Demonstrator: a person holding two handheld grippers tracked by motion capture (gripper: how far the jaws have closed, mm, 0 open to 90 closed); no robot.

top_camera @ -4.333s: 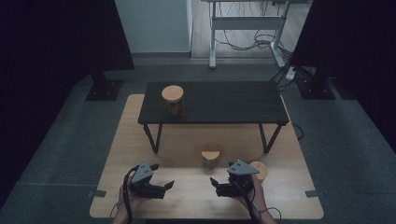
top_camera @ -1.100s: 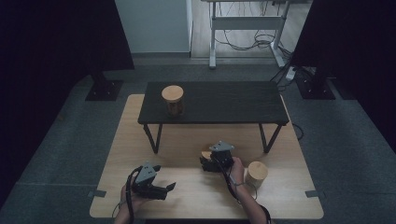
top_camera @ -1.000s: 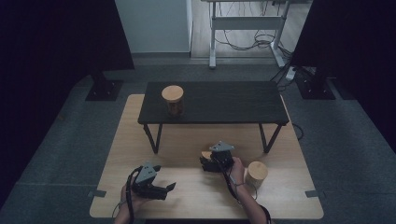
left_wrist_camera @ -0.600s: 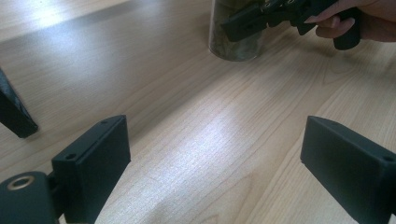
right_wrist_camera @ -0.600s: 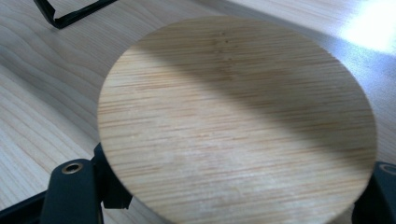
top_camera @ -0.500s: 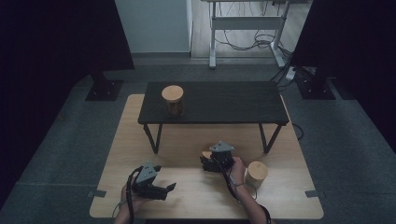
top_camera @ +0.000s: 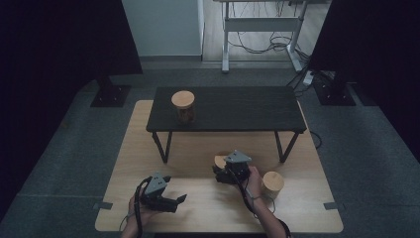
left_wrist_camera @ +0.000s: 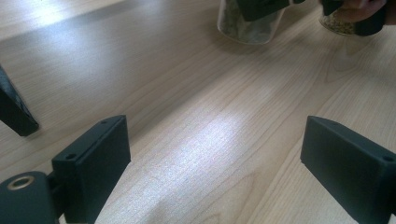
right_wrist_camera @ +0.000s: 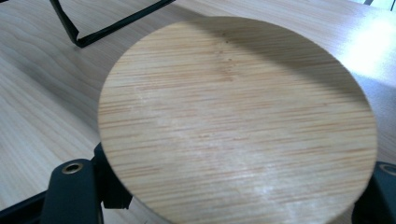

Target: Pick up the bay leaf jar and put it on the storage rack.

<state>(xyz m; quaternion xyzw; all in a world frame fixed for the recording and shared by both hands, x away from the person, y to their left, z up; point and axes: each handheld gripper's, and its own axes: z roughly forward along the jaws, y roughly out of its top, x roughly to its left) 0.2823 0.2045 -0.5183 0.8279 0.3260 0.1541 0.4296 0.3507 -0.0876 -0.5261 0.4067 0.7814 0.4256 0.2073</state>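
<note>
Right gripper (top_camera: 221, 173) is clamped on a wooden-lidded jar (right_wrist_camera: 238, 121) standing on the light wooden board (top_camera: 198, 153), just in front of the black low table (top_camera: 228, 106). Whether the jar is lifted clear of the board cannot be judged. Left gripper (left_wrist_camera: 215, 163) rests near the board's front edge, jaws wide, nothing between them.

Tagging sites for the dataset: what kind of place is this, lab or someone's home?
Most likely a lab or recording studio, not a home. Dark curtains wall in the work area, a desk frame with loose cables stands behind, and the wooden table sits on grey carpet.
</note>
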